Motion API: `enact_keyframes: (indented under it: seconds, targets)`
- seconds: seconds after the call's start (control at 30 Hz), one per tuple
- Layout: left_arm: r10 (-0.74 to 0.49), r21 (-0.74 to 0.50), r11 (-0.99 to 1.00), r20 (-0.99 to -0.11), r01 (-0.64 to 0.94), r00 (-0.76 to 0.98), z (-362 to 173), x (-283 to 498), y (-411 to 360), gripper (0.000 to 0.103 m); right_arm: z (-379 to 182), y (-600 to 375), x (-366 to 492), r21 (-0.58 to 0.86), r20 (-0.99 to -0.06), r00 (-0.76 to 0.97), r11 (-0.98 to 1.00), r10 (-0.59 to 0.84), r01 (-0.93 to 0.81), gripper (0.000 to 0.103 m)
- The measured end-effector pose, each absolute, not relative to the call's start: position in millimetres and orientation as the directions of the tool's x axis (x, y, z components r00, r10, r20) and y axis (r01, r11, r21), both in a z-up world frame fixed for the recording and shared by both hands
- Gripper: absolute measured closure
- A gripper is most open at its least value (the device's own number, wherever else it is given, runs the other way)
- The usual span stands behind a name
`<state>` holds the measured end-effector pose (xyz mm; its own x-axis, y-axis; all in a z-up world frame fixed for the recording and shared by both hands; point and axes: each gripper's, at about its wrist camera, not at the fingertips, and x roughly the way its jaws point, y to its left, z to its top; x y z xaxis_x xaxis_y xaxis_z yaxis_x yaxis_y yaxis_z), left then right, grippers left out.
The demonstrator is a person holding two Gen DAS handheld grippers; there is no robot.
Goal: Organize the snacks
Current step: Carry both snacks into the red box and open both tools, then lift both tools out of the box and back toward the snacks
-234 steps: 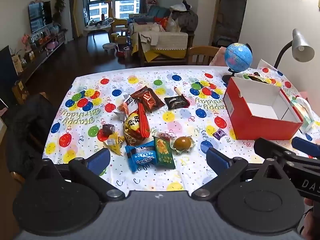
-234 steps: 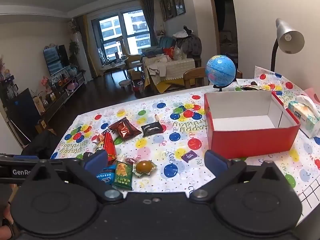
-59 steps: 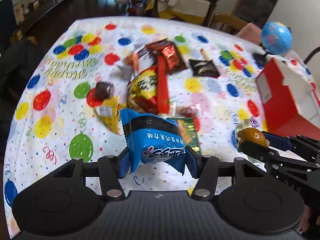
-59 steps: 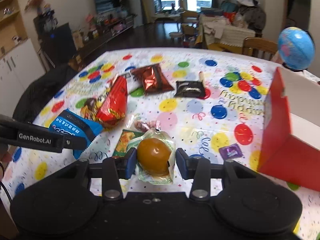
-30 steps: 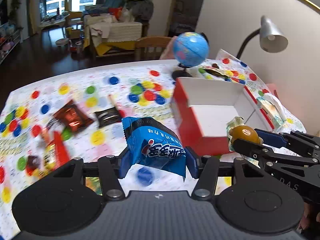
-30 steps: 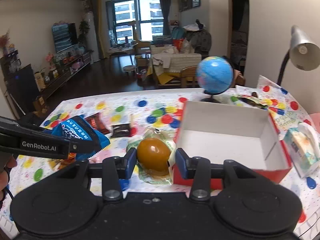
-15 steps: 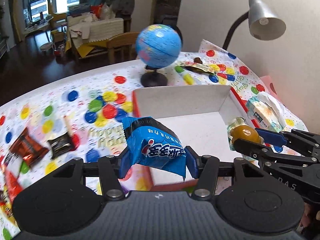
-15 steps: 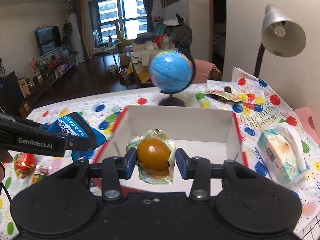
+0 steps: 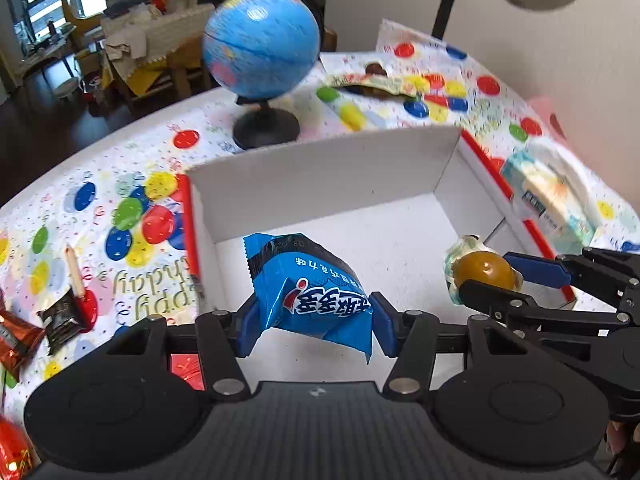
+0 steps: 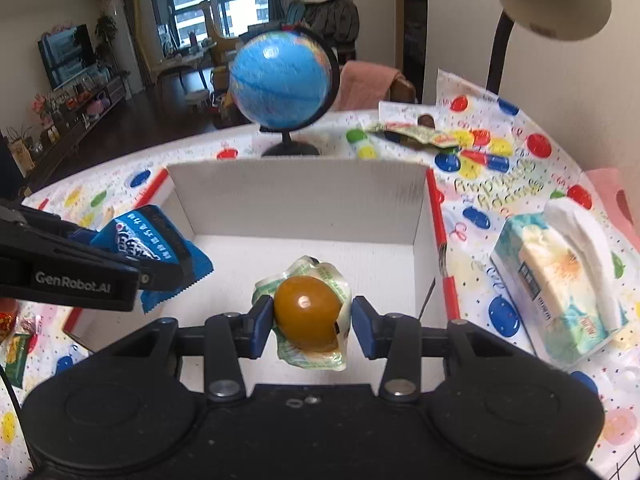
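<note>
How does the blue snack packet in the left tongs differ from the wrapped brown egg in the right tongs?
The blue foil snack packet is flat-sided, crinkled and opaque; the brown egg in clear wrap is round, glossy and visible through its wrapper. The packet looks larger. Both are clamped in tongs above the white-lined red box.

Left gripper (image 9: 316, 322) tilted steeply down over the box (image 9: 320, 168), above its left part, jaws part-closed and clamped on the blue packet (image 9: 308, 288), both pads pressing its sides. From the right wrist view it comes in over the box's left wall, packet sticking out ahead of the fingers (image 10: 160, 276).

Right gripper (image 10: 312, 326) angled down over the box, nearer its middle and right side, jaws narrower, pinching the wrapped egg (image 10: 308, 312) between both pads. In the left wrist view it reaches in above the box's right edge, just beside the left gripper, apart from it. Fingertips of a hand (image 9: 622, 436) show behind it.
</note>
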<state>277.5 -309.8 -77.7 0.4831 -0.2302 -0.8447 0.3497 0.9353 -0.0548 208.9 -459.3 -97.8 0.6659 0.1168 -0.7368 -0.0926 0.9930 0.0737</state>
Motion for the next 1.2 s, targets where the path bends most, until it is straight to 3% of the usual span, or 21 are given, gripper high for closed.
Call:
enact_keyframes:
  seconds: [0.57,0.67,1.2]
  targets:
    - [-0.164,-0.005,0.917,-0.916,0.4,0.365,-119.8,294.3,-334.1,0.046,-128.8,-464.0,224.1,0.074,-0.811,0.575,0.994,0.109,-0.084,0.061]
    - [-0.168,-0.013,0.919,-0.917,0.394,0.362,-118.9,293.5,-332.6,0.037,-126.1,-462.7,223.2,0.069,-0.807,0.581,0.994,0.106,-0.086,0.055]
    - [-0.242,-0.066,0.926,-0.86,0.373,0.449,-77.7,268.5,-298.5,0.034,-84.6,-453.1,194.3,0.061,-0.741,0.663,0.994,0.106,-0.09,0.039]
